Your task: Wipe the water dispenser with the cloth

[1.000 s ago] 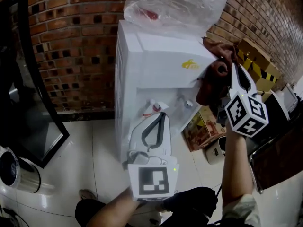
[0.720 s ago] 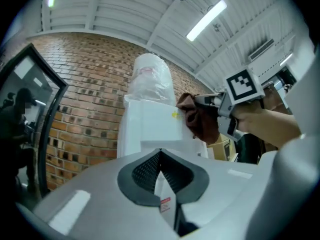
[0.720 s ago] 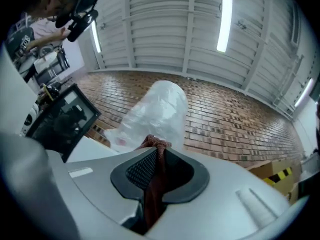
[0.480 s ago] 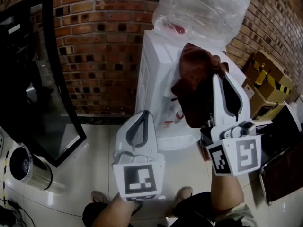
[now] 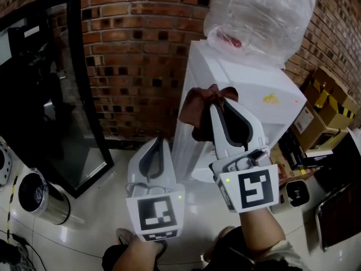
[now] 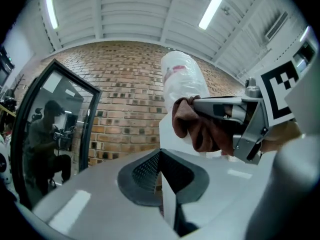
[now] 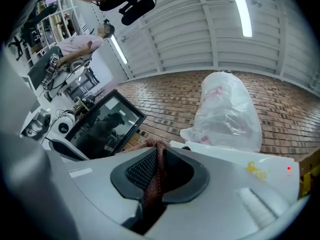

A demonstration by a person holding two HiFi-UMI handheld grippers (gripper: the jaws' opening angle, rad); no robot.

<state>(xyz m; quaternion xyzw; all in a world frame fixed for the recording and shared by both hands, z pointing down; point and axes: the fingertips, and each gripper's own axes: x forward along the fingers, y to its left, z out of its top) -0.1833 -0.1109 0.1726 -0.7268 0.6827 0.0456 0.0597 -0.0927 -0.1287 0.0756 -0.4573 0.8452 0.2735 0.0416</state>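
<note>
At the upper left edge of the tall white plastic water dispenser (image 5: 254,89), the right tool (image 5: 217,103) is clenched on the bunched reddish-brown cloth (image 5: 194,110); whether the cloth touches the cabinet is unclear. A second ago the cloth was at the cabinet's right top corner. It has since crossed the front, so the wipe looks well under way. The left tool (image 5: 159,143) hangs lower, closed on nothing. The dispenser's panels look clean white, with its bottle under clear plastic wrap (image 5: 259,16).
</note>
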